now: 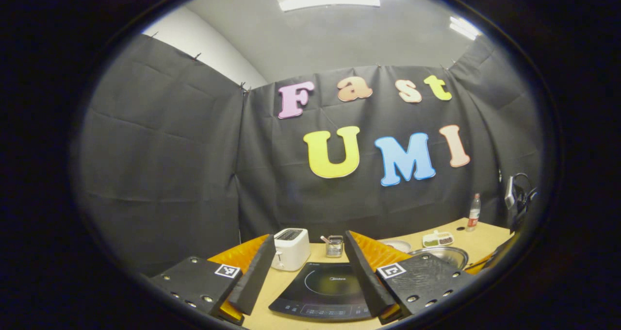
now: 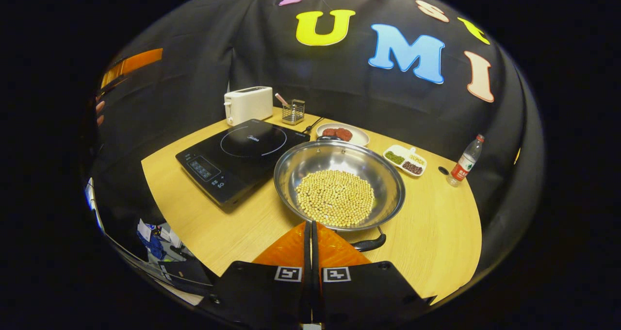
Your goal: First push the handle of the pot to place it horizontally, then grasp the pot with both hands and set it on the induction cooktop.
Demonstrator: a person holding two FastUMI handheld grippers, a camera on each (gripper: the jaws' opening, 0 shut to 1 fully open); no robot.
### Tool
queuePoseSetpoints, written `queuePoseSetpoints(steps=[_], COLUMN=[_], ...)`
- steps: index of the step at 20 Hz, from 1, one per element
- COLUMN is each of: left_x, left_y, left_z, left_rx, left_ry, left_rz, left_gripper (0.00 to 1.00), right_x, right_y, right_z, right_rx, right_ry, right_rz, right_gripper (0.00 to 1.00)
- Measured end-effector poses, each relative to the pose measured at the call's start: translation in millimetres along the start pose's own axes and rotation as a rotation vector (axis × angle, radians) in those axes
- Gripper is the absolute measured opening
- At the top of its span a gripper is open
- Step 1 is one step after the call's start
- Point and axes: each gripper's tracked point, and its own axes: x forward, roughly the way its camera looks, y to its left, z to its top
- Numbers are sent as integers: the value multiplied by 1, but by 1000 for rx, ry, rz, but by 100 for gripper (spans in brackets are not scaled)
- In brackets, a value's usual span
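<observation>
Right now the pot (image 2: 339,184), a wide steel pan with a layer of pale beans in its bottom, sits on the wooden tabletop (image 2: 436,242) just beside the right edge of the induction cooktop (image 2: 242,160), its rim close to the cooktop's corner but not on it. The pot's black handle (image 2: 369,244) lies at the near rim, curving off to the right, close to the tabletop's front edge. The right hand-held gripper (image 2: 310,233) has its fingers pressed together with nothing between them, the tips at the pot's near rim, just left of the handle (whether they touch the rim I cannot tell). The left hand-held gripper (image 1: 305,272) is spread wide and held off the tabletop, framing the cooktop (image 1: 325,288), whose glass is bare. Behind the cooktop stand a white toaster (image 2: 248,104) and a small wire holder (image 2: 293,111). A plate (image 2: 344,135), a divided dish (image 2: 405,160) and a bottle (image 2: 465,161) sit beyond the pot, leaving bare wood to its right.
</observation>
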Motion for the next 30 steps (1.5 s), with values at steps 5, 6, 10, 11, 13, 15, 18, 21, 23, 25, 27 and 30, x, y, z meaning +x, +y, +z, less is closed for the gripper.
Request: queuePoseSetpoints(steps=[5, 6, 10, 11, 13, 15, 18, 21, 23, 25, 27, 30], left_x=[8, 9, 20, 23, 27, 32, 38, 46, 49, 52, 56, 59], left_y=[-12, -14, -27, -31, -37, -46, -58, -68, -72, -78, -82, -88], left_z=[-3, -4, -6, -7, -7, -6, -9, -10, -11, -10, -10, -11], left_rx=[13, 17, 28, 28, 31, 35, 42, 40, 40, 40, 39, 40], left_ry=[20, 23, 34, 36, 37, 37, 43, 44, 43, 41, 37, 40], left_rz=[17, 18, 19, 18, 14, 6, -9, -16, -21, -28, -33, -39], left_gripper=[84, 84, 84, 84, 84, 84, 84, 84, 84, 84, 84, 84], right_x=[19, 23, 36, 40, 45, 49, 46, 43, 43, 43, 44, 45], right_y=[-8, -9, -15, -15, -20, -23, -27, -38, -46, -54, -63, -75], right_z=[-22, -24, -32, -35, -39, -42, -42, -48, -49, -50, -51, -51], right_rx=[9, 16, 36, 48, 67, 83, 92, 92, 96, 106, 120, 145], right_ry=[103, 119, 169, 181, 207, 223, 229, 237, 241, 244, 246, 248], right_rz=[36, 42, 63, 71, 73, 81, 95, 85, 74, 60, 45, 25], right_gripper=[2, 2, 2, 2, 2, 0, 0, 2, 0, 0, 2, 2])
